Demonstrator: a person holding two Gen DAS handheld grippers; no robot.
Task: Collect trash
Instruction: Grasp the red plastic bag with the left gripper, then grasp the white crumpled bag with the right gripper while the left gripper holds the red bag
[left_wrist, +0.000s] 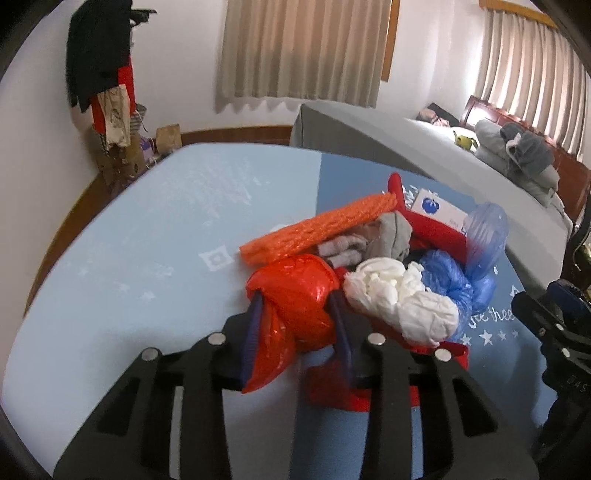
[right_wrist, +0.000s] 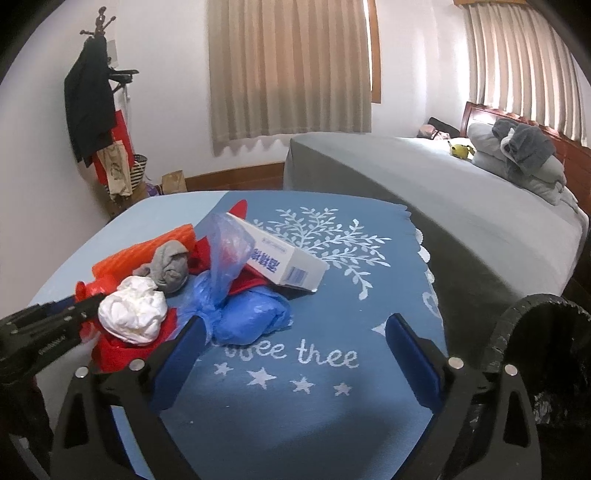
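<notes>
The left gripper (left_wrist: 297, 314) has its 2 blue-padded fingers (left_wrist: 255, 328) pressed against either side of a crumpled, shiny red plastic bag (left_wrist: 295, 299), which bulges between them at the near edge of the trash pile. No earlier view is at hand, so only the clamped hold can be told.

The pile sits on a low table covered by a blue cloth with white leaf and star print (right_wrist: 314, 369), which gives way to a paler blue surface (left_wrist: 147, 229) on the left. Just right of the red bag lies a crumpled white tissue wad (left_wrist: 399, 295), touching a bunched blue plastic bag (left_wrist: 454, 277) whose thin translucent blue end (left_wrist: 484, 229) stands up behind it. Behind the red bag rests a ribbed orange foam net sleeve (left_wrist: 317, 229), lying aslant, with a balled grey sock (left_wrist: 391, 232) beside it. A white cardboard box with blue print (right_wrist: 284, 258) lies tilted at the far side of the pile. Red fabric or plastic (left_wrist: 443, 236) shows beneath several of these things; what it is cannot be told.

The right gripper (right_wrist: 295, 343) hovers over the patterned cloth with its jaws spread wide and nothing between them, its left finger just beside the blue bag. A black-lined waste bin (right_wrist: 546, 332) stands at the right edge, near a grey-covered bed (right_wrist: 424, 177).
</notes>
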